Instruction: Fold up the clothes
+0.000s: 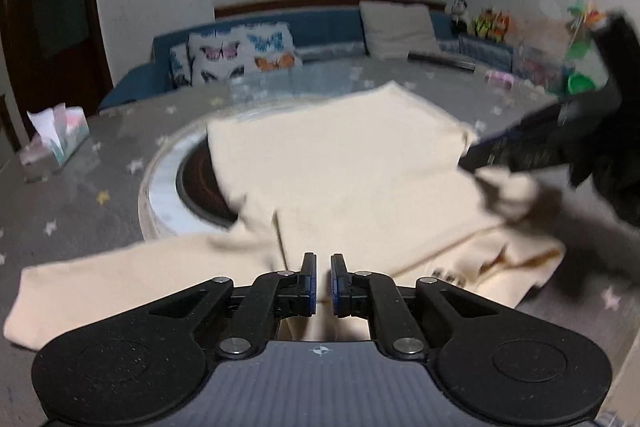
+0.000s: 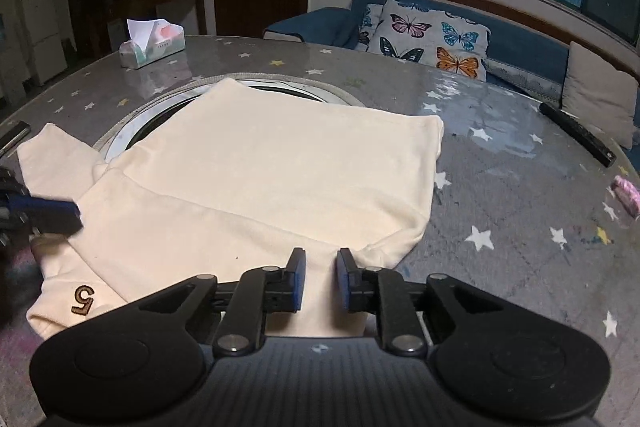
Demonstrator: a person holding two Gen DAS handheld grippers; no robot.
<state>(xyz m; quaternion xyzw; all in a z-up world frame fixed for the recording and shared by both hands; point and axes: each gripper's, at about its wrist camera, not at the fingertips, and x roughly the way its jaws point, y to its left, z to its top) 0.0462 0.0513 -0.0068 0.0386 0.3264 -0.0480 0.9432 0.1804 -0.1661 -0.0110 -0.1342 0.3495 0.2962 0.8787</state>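
Observation:
A cream garment (image 1: 340,179) lies partly folded on the round grey star-print table (image 1: 100,195). In the right wrist view the garment (image 2: 272,171) shows a brown "5" patch (image 2: 83,299) at its near left corner. My left gripper (image 1: 323,259) hovers over the garment's near edge, jaws nearly closed with a narrow empty gap. My right gripper (image 2: 321,257) is open over the garment's near edge with cloth showing between the fingers. In the left wrist view the right gripper (image 1: 476,163) is at the right, by a bunched bit of cloth. The left gripper's finger (image 2: 52,213) reaches in from the left in the right wrist view.
The garment covers part of a round inset hob (image 1: 200,187) in the table's middle. A tissue box (image 2: 152,45) stands at the far left. A black bar (image 2: 576,135) and a pink item (image 2: 628,197) lie at the right. A sofa with butterfly cushions (image 2: 432,35) is behind.

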